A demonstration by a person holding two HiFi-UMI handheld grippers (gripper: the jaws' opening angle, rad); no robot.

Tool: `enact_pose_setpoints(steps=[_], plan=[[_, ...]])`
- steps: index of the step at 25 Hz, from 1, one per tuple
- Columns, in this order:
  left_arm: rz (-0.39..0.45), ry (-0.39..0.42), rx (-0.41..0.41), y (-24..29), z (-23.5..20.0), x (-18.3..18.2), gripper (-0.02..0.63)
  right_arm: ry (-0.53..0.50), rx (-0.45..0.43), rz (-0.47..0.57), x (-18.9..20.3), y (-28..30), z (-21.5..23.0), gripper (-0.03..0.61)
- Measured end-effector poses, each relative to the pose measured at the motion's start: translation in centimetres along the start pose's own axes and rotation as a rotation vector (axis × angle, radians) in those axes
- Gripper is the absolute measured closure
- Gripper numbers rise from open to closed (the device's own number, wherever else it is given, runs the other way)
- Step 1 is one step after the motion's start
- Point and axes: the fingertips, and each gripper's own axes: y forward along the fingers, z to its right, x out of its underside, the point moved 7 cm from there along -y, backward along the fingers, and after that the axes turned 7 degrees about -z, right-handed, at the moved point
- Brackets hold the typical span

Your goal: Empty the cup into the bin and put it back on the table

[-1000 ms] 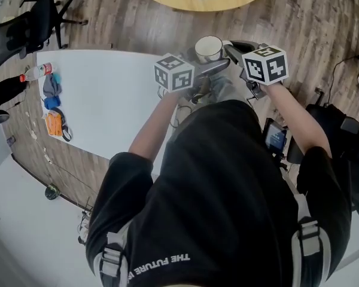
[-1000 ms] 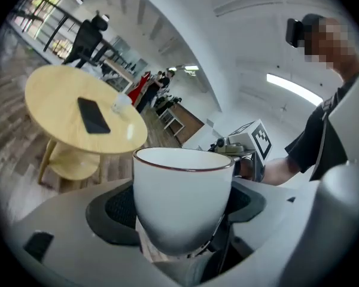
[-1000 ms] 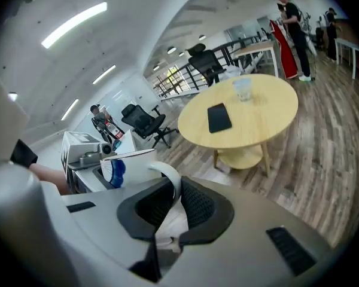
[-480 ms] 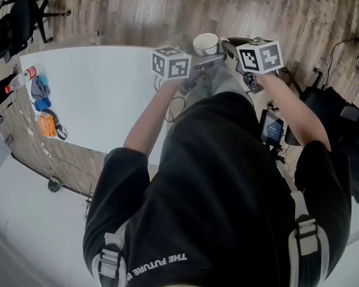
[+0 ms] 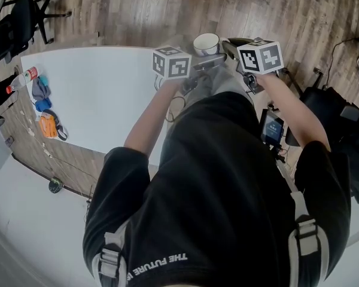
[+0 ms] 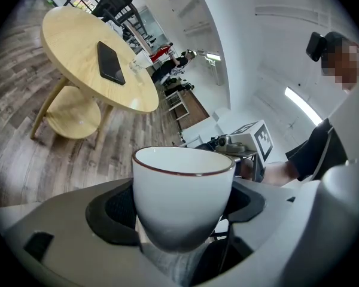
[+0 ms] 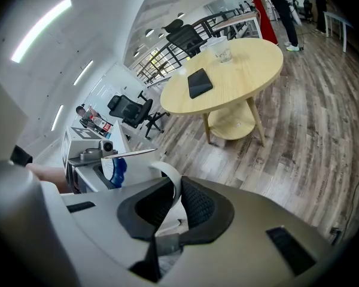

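The white cup (image 6: 182, 184) with its dark red rim is off the surface, upright and mouth up, held in the air in front of the person between both grippers. The left gripper (image 5: 210, 57) has its jaws spread around the cup's body, one dark pad pressed to each side of the bowl. The right gripper (image 7: 170, 205) has its jaws nearly together, pinching only the thin white handle (image 7: 172, 178) between its ribbed pads. In the head view the cup sits just past the far right corner of the white surface (image 5: 102, 94), above the wooden floor (image 5: 305, 17) and the person's grey trouser legs. Along the surface's left edge lie a bottle (image 5: 23, 76) and some blue and orange items, well apart from the cup. Beyond, a round wooden surface (image 6: 78, 46) carries a dark phone (image 6: 110, 62).
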Motion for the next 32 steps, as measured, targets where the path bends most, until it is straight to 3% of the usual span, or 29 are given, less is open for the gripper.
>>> enact_pose_setpoints(steps=[10, 15, 18, 22, 24, 28, 32], plan=[[-0.014, 0.027, 0.003, 0.5, 0.6, -0.4, 0.210, 0.011, 0.018, 0.026, 0.3, -0.8, 0.3, 0.529], [0.008, 0.091, -0.017, 0.4, 1.8, -1.4, 0.210, -0.036, 0.060, 0.068, -0.6, -2.2, -0.2, 0.529], [0.076, 0.235, -0.063, -1.0, 3.8, -2.5, 0.210, -0.156, 0.124, 0.181, -1.8, -4.1, -2.1, 0.529], [0.276, 0.641, -0.225, -4.1, 8.2, -4.8, 0.210, -0.458, 0.223, 0.478, -4.5, -7.9, -6.3, 0.531], [0.376, 0.774, -0.284, -5.7, 10.6, -5.5, 0.210, -0.568, 0.235, 0.596, -5.4, -10.0, -8.4, 0.531], [0.485, 0.881, -0.422, -9.1, 13.3, -5.8, 0.210, -0.732, 0.175, 0.677, -7.2, -11.5, -12.3, 0.531], [0.563, 0.867, -0.594, -15.3, 14.1, -3.1, 0.210, -0.853, 0.046, 0.656, -8.1, -8.8, -18.4, 0.531]])
